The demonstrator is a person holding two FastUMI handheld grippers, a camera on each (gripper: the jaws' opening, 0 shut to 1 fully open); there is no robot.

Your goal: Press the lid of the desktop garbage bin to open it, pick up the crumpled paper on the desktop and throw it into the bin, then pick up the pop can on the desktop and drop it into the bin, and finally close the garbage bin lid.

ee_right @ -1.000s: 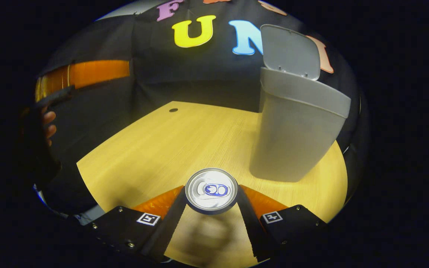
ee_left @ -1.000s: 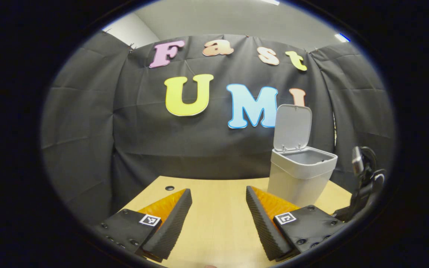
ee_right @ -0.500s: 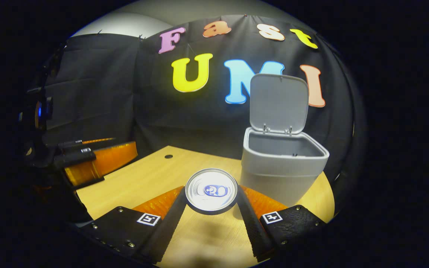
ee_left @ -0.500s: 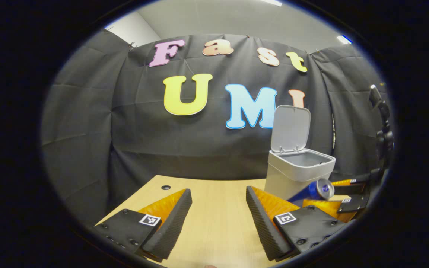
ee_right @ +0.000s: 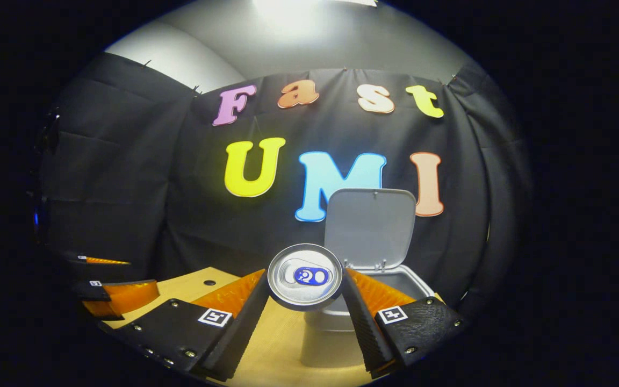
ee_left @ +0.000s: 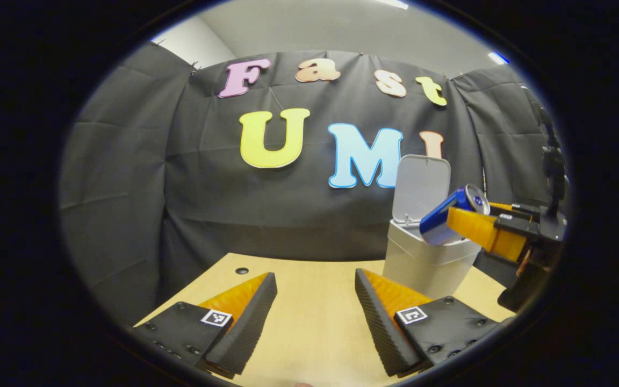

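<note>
The white garbage bin point(ee_left: 422, 266) stands at the right of the wooden table point(ee_left: 315, 322), its lid point(ee_left: 421, 185) tilted up at the back. My right gripper point(ee_right: 305, 290) is shut on a blue pop can point(ee_right: 305, 276), whose silver top faces the camera. In the left gripper view the pop can point(ee_left: 446, 215) hangs tilted in the air just above the bin's right rim, held by the right gripper point(ee_left: 481, 228). In the right gripper view the bin point(ee_right: 336, 328) and its raised lid point(ee_right: 369, 228) sit right behind the can. My left gripper point(ee_left: 315, 317) is open low over the table, nothing between its fingers.
A small dark hole point(ee_left: 242, 271) marks the table's far left corner. The black cloth wall closes in behind the table. In the right gripper view the left gripper point(ee_right: 116, 295) shows at the lower left edge.
The right gripper has lifted the pop can from beside the bin's base up to just above its rim. The left gripper has stayed put, open.
</note>
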